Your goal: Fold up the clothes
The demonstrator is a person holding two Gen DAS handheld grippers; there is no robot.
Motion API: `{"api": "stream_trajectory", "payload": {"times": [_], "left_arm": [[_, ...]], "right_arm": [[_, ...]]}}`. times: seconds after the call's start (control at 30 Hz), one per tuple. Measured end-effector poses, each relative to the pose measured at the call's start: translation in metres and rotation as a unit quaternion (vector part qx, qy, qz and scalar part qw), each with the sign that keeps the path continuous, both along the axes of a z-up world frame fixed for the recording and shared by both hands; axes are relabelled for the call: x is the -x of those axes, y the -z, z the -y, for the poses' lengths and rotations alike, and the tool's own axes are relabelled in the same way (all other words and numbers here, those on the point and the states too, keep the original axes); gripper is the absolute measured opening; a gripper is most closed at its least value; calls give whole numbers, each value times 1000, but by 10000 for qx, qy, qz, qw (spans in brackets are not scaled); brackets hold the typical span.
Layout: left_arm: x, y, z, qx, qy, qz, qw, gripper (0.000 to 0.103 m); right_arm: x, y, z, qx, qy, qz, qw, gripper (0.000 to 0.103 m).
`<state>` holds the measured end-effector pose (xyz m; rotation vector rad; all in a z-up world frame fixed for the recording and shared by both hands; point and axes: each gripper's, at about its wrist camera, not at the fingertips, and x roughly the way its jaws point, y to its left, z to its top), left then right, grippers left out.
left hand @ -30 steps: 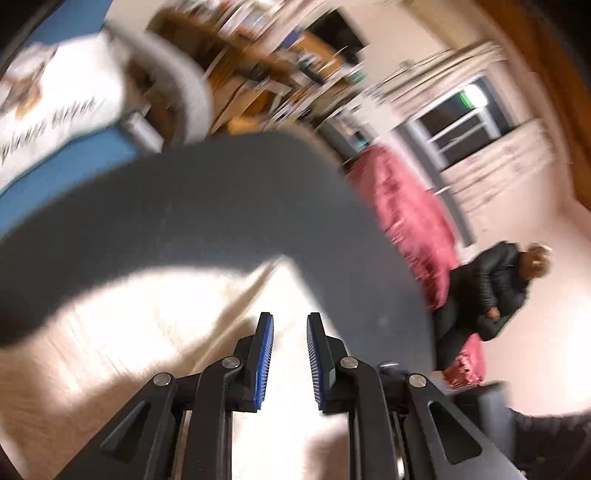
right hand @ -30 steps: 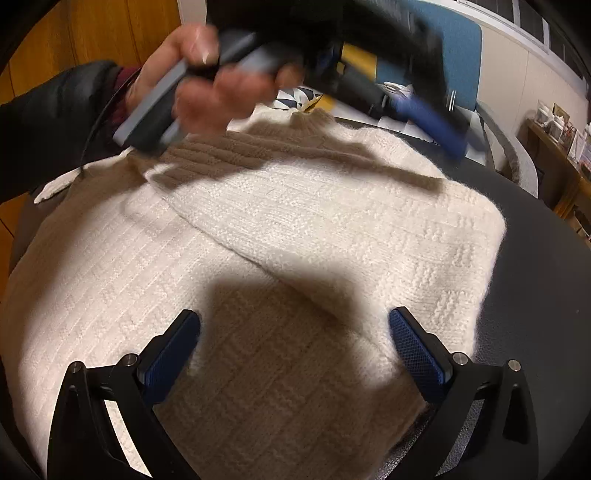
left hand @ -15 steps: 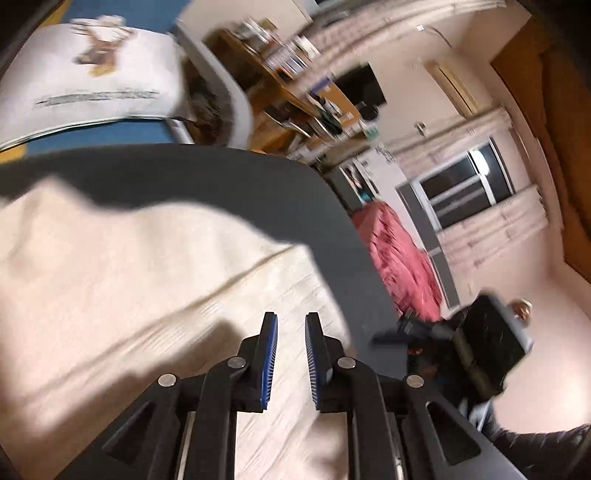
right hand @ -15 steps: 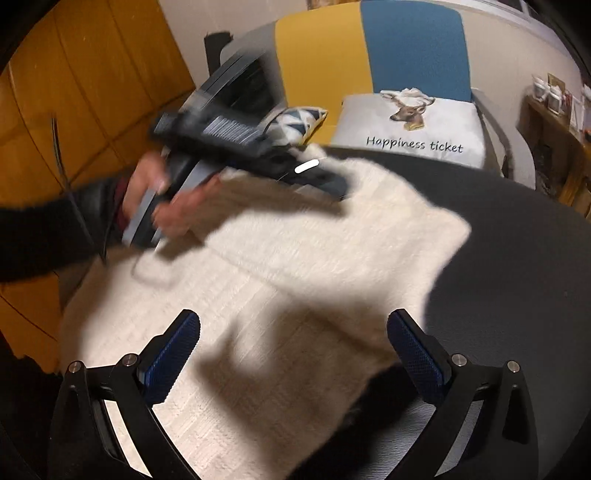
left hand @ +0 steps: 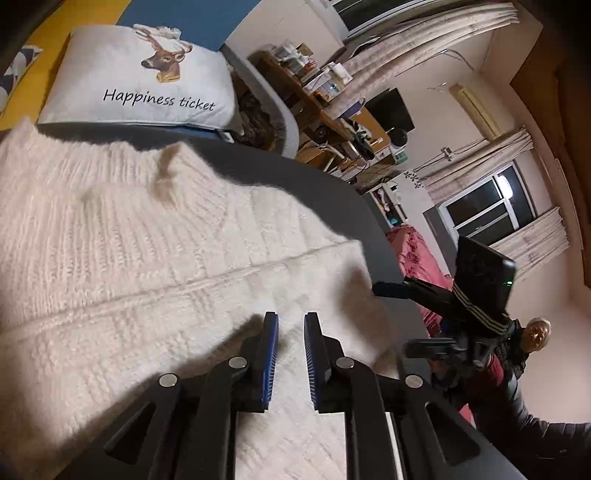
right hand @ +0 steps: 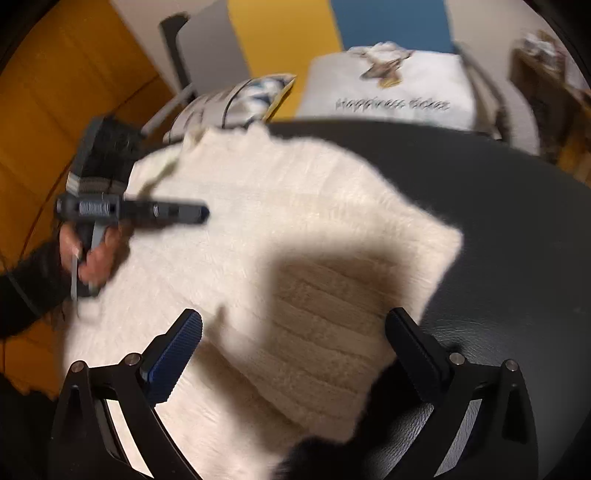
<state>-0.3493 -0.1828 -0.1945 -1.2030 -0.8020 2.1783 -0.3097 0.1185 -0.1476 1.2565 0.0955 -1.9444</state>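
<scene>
Surface: big round dark grey leathery-looking surface [right hand: 517,229]. It takes up most of both views, with its curved edge running past the couch behind it.

Sweater: fluffy cream-white chunky-knit sweater [left hand: 122,266]. It's lying flat on the surface, folded over itself into a rough rectangle. A ribbed band sits at the near end in the right wrist view, and the ribbed collar shows toward the far edge in the left wrist view. It covers the left part of the surface, with bare grey to the right of it.

Couch: yellow and blue upholstered couch [right hand: 288,33] right behind the surface.

Pillow: white pillow with a deer head print and "Happiness ticket" lettering [left hand: 140,85]. It's propped on the couch just past the surface's far edge.

Right gripper: black two-finger gripper with blue ribbed pads [right hand: 295,343]. The fingers are spread wide with nothing pinched, hanging above the sweater's ribbed near end. That view's pretty blurry, tbh.

Left gripper: same kind of black gripper with blue pads [left hand: 291,354]. The fingers are nearly together with just a narrow gap, and I can't see any fabric caught in it. They sit low over the sweater near its right edge. A hand [right hand: 92,258] grips its handle at the sweater's left side.
</scene>
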Motion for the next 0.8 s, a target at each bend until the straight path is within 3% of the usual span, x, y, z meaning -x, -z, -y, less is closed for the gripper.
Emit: {"api": "stream_trajectory", "payload": {"times": [0.1, 0.13, 0.2, 0.3, 0.37, 0.47, 0.53, 0.57, 0.6, 0.63, 0.67, 0.8], "left_arm": [[-14, -2, 4, 135, -43, -37, 9999, 14], [-16, 4, 8, 189, -106, 78, 9997, 14], [-18, 12, 15, 136, -223, 174, 9995, 5], [-22, 6, 22, -33, -374, 257, 9990, 15], [-30, -5, 22, -68, -427, 118, 9990, 15], [-45, -14, 20, 176, -425, -39, 9989, 16], [-48, -5, 23, 282, -554, 116, 9980, 16], [-48, 1, 28, 298, -634, 236, 9973, 7], [-48, 7, 32, 314, -714, 357, 9963, 5], [-49, 8, 35, 293, -776, 426, 9956, 6], [-51, 4, 37, 241, -825, 454, 9953, 15], [-76, -21, 31, 256, -769, 54, 9967, 17]], "right_arm": [[-18, -8, 9, 6, -115, -186, 9998, 101], [-20, 2, 9, -95, -70, -57, 9999, 101], [-22, 24, 3, -246, 70, 161, 9995, 101], [-27, 25, -11, -52, 358, 88, 9993, 100], [-34, 9, -15, 3, 583, -22, 9983, 101], [-50, -7, -13, 299, 550, -145, 9979, 101], [-51, 5, -9, 281, 627, -117, 9976, 101], [-46, 19, -8, 145, 757, 75, 9970, 101], [-42, 28, -8, 43, 887, 208, 9958, 100], [-42, 27, -10, 60, 982, 185, 9950, 100], [-42, 25, -11, 76, 1076, 163, 9940, 100], [-59, 4, -18, 403, 1243, 70, 9914, 100]]}}
